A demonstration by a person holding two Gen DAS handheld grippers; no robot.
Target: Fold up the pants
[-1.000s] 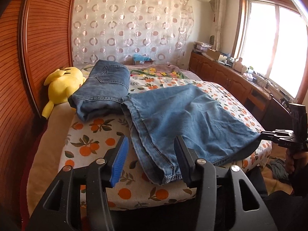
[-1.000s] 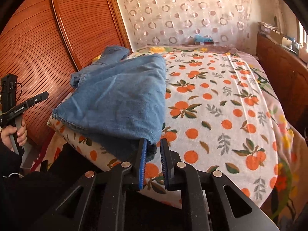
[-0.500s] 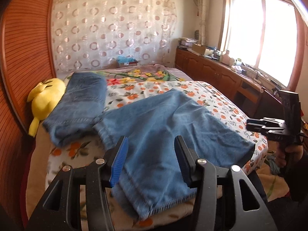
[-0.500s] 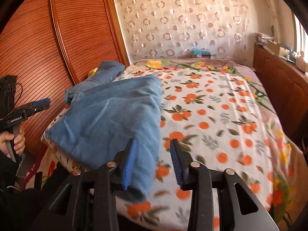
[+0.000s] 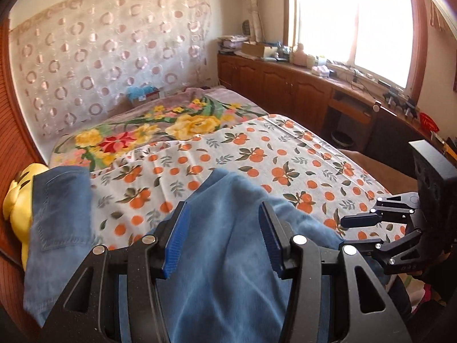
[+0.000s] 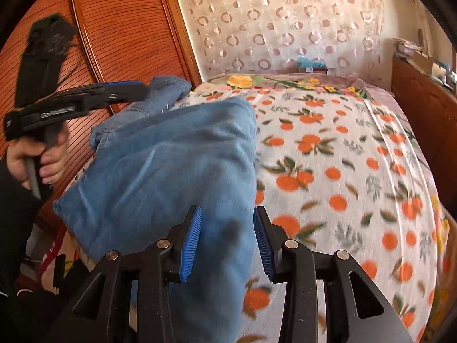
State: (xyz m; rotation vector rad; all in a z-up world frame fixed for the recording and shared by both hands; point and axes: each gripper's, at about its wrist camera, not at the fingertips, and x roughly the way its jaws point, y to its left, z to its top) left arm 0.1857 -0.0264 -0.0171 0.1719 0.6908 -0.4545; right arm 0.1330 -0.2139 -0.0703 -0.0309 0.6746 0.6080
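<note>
Blue jeans (image 5: 228, 194) lie on the bed. The waist part is folded at the left (image 5: 60, 214) and a leg runs to the near edge. My left gripper (image 5: 222, 228) hovers open over that leg, and the denim shows below the gap without touching the pads. Over the leg's right edge (image 6: 171, 157) my right gripper (image 6: 227, 234) is open too, the cloth lying under its spread pads. Each gripper shows in the other's view: the right one (image 5: 360, 230) at the bed's right side, and the left one (image 6: 128, 88), blurred, in a hand at the left.
An orange-print sheet (image 6: 328, 157) covers the bed, with a floral blanket (image 5: 185, 123) at its head. A yellow plush toy (image 5: 17, 197) lies by the wooden wardrobe (image 6: 114, 28). Wooden cabinets (image 5: 285, 85) run under the window. A small box (image 5: 142, 94) stands by the curtain.
The right gripper let go of the jeans' hem corner, opened, and moved forward over the leg. The left gripper swung right across the leg and rolled, staying open.
</note>
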